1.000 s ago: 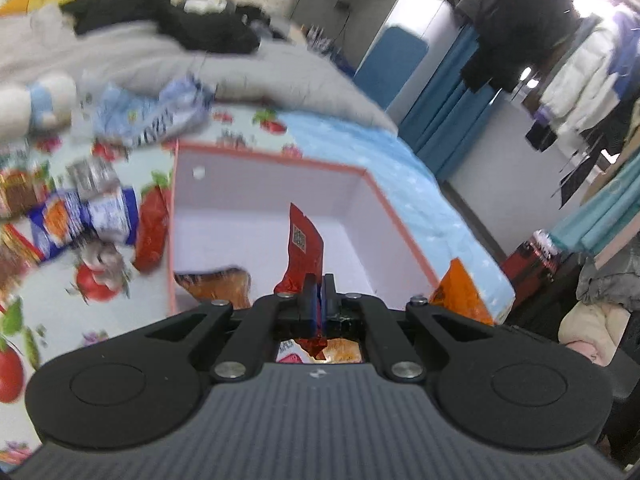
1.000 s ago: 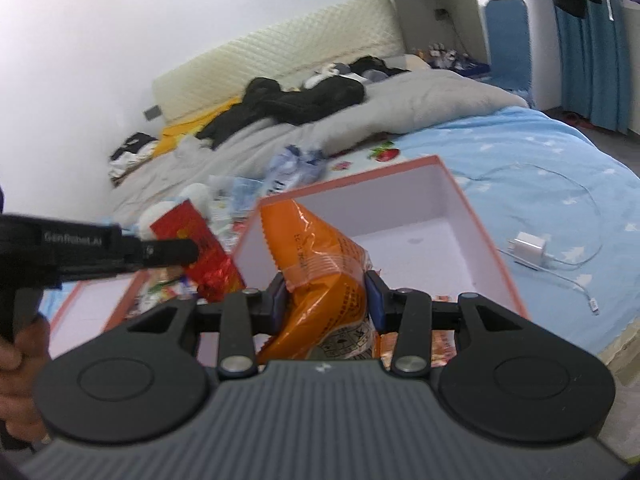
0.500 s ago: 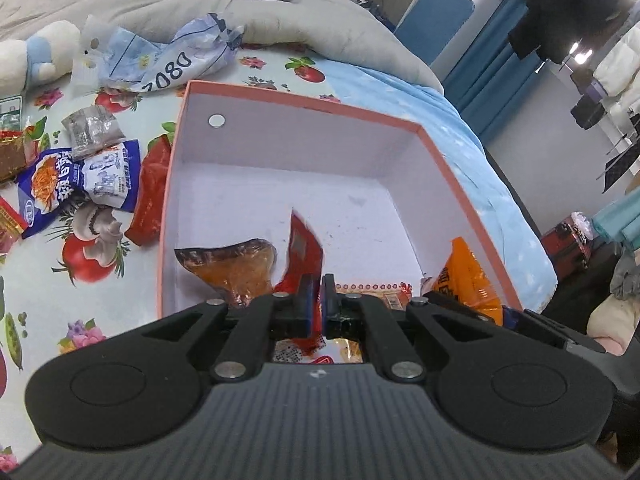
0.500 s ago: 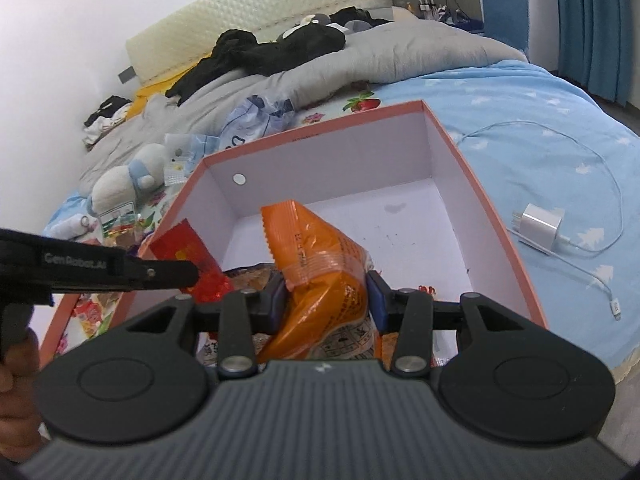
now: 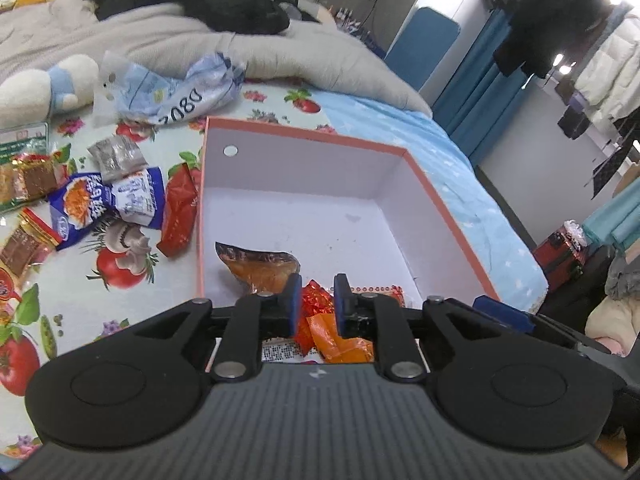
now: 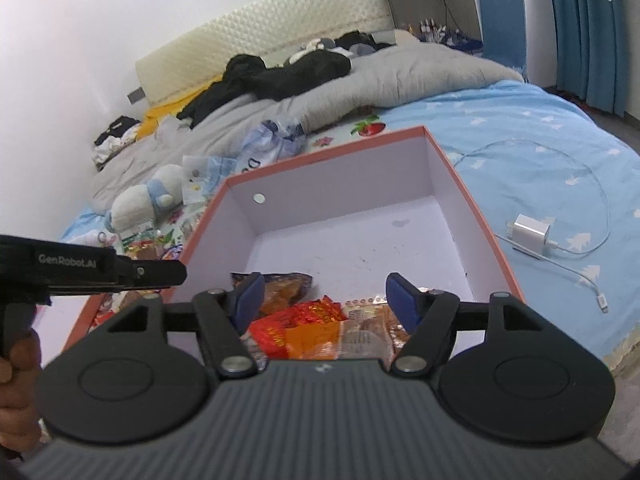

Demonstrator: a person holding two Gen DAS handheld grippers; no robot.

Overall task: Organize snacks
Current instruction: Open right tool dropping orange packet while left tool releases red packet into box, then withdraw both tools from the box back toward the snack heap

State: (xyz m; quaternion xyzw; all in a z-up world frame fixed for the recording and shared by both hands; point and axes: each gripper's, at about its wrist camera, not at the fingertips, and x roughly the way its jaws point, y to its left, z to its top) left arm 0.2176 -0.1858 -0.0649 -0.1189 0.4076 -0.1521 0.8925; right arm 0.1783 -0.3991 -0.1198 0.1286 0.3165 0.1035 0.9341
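A white box with an orange rim (image 5: 448, 216) (image 6: 472, 196) lies on the bed. In its near end lie a brown packet (image 5: 260, 266) (image 6: 286, 286), a red packet (image 5: 318, 300) (image 6: 294, 322), an orange packet (image 5: 340, 340) (image 6: 314, 338) and a pale packet (image 6: 366, 330). My left gripper (image 5: 315, 300) is open and empty above them. My right gripper (image 6: 326, 294) is open wide and empty over the same pile. Loose snacks lie left of the box: a blue-and-white packet (image 5: 108, 204), a red packet (image 5: 180, 210) and several small ones (image 5: 28, 178).
A crumpled pale blue bag (image 5: 176, 88) and a plush toy (image 5: 44, 84) lie beyond the snacks. A grey duvet with black clothes (image 5: 224, 4) covers the far bed. A white charger with cable (image 6: 534, 232) lies right of the box.
Both grippers have opened. The red packet dropped from the left gripper and the orange packet from the right; both now lie in the box's near end.
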